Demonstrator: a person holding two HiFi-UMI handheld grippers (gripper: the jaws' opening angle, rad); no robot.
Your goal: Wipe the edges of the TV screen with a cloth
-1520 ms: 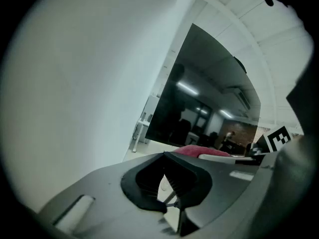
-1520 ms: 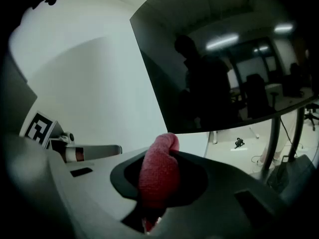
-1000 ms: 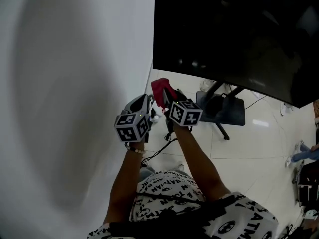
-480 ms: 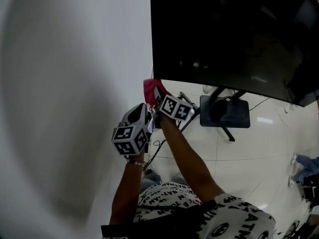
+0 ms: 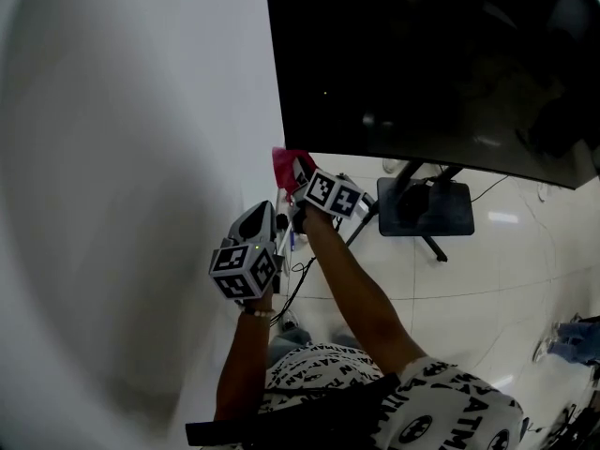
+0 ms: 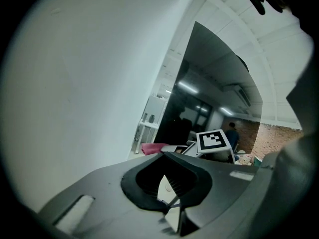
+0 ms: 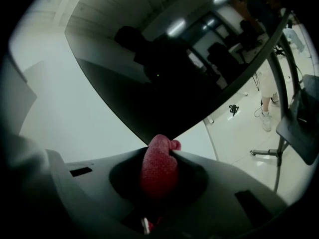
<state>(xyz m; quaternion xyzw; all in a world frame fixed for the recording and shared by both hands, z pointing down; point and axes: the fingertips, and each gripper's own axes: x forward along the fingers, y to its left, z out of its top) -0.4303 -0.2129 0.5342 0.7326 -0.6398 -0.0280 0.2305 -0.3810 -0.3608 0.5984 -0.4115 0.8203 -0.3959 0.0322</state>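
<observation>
1. Head view: the right gripper holds a red cloth at the lower left corner of the TV screen. The left gripper hangs lower.
2. Left gripper view: the left gripper is closed on nothing.
3. Right gripper view: the right gripper clamps the cloth.

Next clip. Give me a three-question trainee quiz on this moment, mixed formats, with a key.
1. Which one holds the red cloth? A: left gripper. B: right gripper. C: neither.
2. True or false: the red cloth is at the top right corner of the TV screen.
3. Fill in: between the left gripper's fingers there is ____.
Key: 1 B. 2 False; in the head view it is at the lower left corner. 3 nothing.
</observation>
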